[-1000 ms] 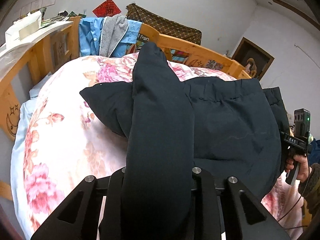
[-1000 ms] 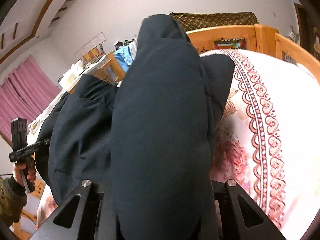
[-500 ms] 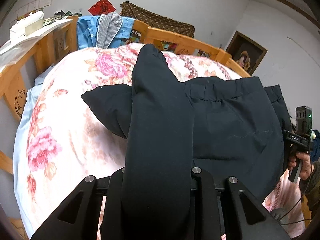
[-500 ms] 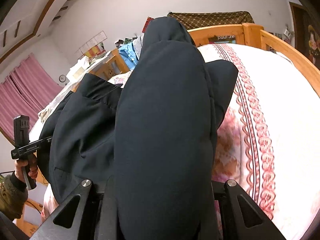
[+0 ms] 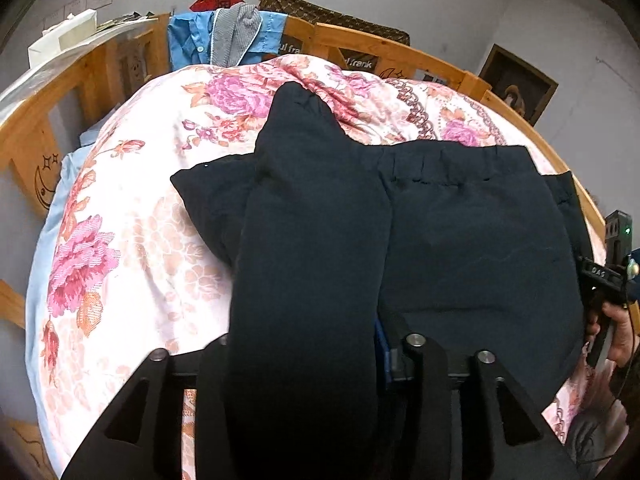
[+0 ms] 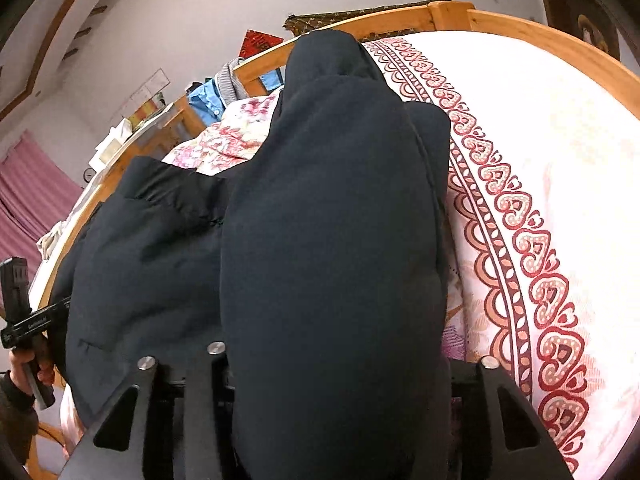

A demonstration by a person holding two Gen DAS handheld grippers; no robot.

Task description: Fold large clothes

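Observation:
A large dark navy garment (image 5: 460,232) with an elastic hem lies on a floral quilt (image 5: 132,216). My left gripper (image 5: 308,360) is shut on a fold of the garment, which drapes over its fingers and hides the tips. My right gripper (image 6: 332,360) is shut on another fold of the same garment (image 6: 328,220), which also covers its fingers. Each gripper shows in the other's view: the right one at the far right (image 5: 608,276), the left one at the far left (image 6: 24,320).
A wooden bed frame (image 5: 400,52) rings the quilt. A blue shirt and grey cloth (image 5: 216,40) hang on the headboard. A framed picture (image 5: 516,84) leans on the wall at right. Pink curtains (image 6: 24,200) hang at left. The quilt's patterned border (image 6: 512,216) runs beside the garment.
Both grippers have risen and tilted down with the garment folds held. More of the quilt shows beyond the garment in both views. The grips have not changed.

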